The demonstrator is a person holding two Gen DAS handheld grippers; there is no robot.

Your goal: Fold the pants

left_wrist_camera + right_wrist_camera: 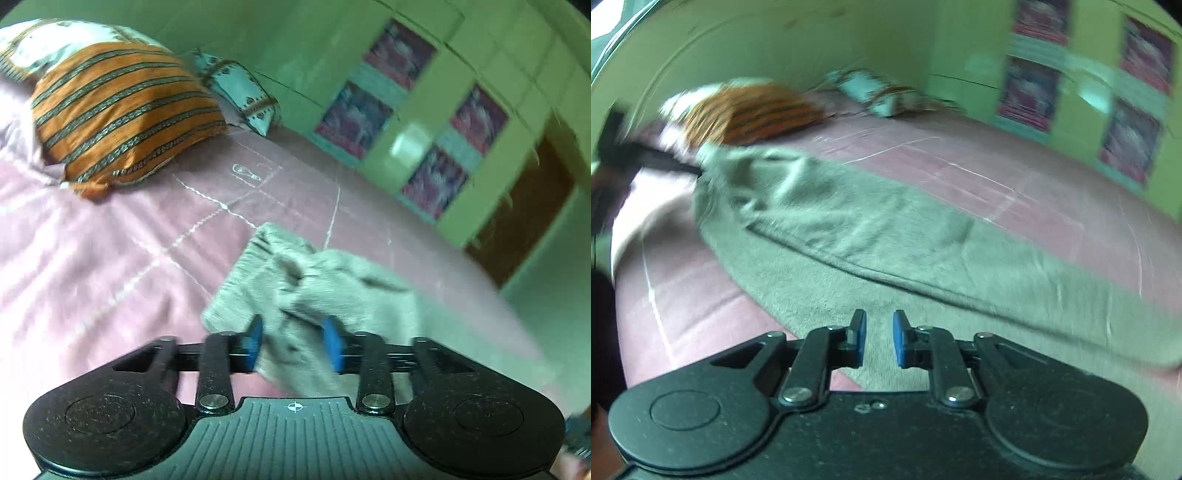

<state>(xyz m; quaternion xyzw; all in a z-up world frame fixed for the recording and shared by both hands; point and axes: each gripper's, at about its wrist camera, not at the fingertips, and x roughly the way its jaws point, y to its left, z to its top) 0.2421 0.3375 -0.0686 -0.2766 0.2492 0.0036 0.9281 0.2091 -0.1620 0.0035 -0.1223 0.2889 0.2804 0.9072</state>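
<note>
Grey fleece pants (849, 221) lie stretched across the pink bed (979, 173), running from its near edge toward the far left corner where the pillows sit. Nearest the right camera, the right gripper (879, 338) hovers over the near leg with its blue pads slightly apart and nothing between them. On the left side, the left gripper (295, 341) has its jaws well apart, with the bunched end of the pants between the pads, apparently not pinched; I judge both have let go so a fold can settle. Farther back, an orange striped pillow (118, 114) rests at the bed's far left corner. Both views are blurred, and no brand or writing is readable.
</note>
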